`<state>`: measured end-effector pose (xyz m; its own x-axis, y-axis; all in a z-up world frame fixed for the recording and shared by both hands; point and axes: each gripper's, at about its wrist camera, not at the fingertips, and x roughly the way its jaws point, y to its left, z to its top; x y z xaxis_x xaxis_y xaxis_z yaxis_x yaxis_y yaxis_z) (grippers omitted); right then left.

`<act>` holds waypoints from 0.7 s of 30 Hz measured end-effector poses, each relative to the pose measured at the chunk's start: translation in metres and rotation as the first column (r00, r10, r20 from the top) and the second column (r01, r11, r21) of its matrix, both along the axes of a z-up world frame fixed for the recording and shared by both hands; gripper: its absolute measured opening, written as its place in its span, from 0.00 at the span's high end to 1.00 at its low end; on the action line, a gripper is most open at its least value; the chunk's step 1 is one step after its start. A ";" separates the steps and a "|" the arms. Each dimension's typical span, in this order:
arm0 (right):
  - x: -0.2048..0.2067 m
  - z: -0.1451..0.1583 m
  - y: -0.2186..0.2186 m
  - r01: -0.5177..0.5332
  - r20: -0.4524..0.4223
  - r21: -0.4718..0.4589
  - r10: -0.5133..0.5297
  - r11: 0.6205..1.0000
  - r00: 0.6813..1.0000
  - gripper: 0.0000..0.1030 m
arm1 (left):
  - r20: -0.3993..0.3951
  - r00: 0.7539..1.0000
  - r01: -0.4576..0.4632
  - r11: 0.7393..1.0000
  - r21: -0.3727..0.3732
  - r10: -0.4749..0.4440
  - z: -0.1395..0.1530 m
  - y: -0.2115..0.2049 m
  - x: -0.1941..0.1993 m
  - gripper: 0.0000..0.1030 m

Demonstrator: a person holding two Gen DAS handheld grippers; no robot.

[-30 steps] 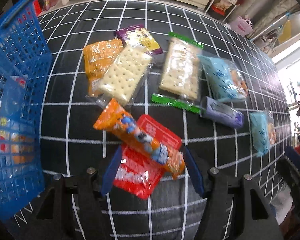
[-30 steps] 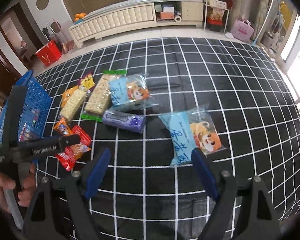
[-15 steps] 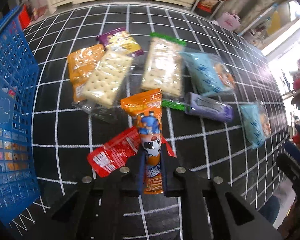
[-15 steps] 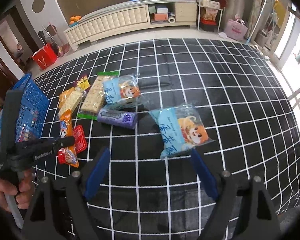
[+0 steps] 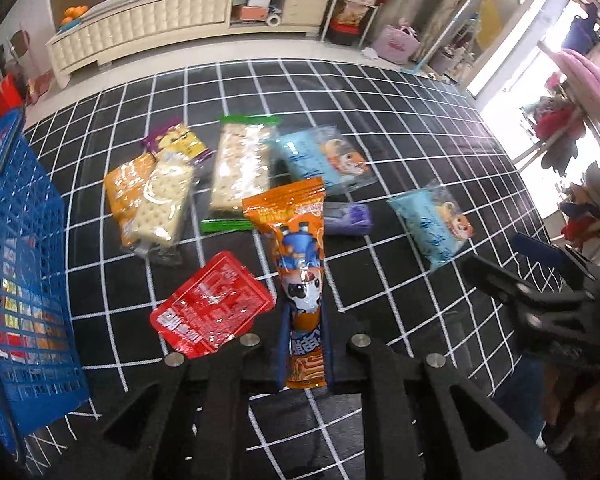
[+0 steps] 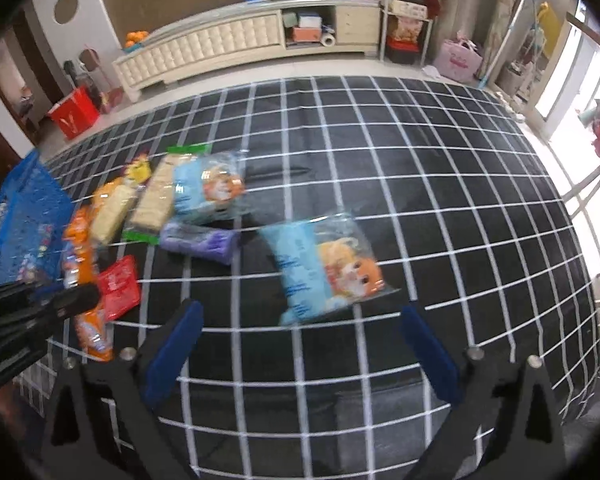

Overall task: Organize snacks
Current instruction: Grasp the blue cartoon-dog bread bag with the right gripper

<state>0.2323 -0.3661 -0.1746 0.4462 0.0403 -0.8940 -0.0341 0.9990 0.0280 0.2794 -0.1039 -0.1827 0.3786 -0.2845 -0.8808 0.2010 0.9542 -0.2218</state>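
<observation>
My left gripper [image 5: 304, 344] is shut on the lower end of a long orange snack packet [image 5: 296, 240] and holds it lifted above the black checked cloth [image 5: 380, 100]. A red packet [image 5: 212, 312] lies flat just left of it. In the right wrist view the orange packet [image 6: 82, 248] hangs from the left gripper beside the blue basket [image 6: 24, 220]. My right gripper [image 6: 300, 320] hovers with its jaws opening wide. A light blue snack bag [image 6: 328, 268] lies on the cloth just ahead, between the fingertips and untouched.
The blue basket [image 5: 20, 260] stands at the left edge with packets inside. On the cloth lie cracker packs [image 5: 160, 200], a green-edged pack [image 5: 240, 168], another light blue bag [image 5: 324, 156] and a purple packet [image 5: 348, 218]. A cream cabinet [image 5: 160, 16] stands on the floor beyond.
The left jaws closed on the orange packet and lifted it off the red packet, turning it upright in view. The right jaws spread wider over the light blue bag.
</observation>
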 end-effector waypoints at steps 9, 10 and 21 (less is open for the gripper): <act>0.041 -0.036 -0.008 -0.022 -0.078 -0.047 0.018 0.999 0.997 0.00 | -0.004 0.999 0.042 0.998 0.039 -0.042 -0.009 -0.016 0.011 0.89; 0.047 -0.043 -0.007 -0.026 -0.096 -0.050 0.021 0.998 0.995 0.00 | -0.005 0.999 0.044 0.998 0.043 -0.044 -0.012 -0.016 0.011 0.89; 0.046 -0.068 -0.011 0.055 -0.086 -0.012 -0.056 0.998 0.995 0.30 | -0.005 0.999 0.039 0.998 0.040 -0.039 -0.037 -0.018 0.031 0.89</act>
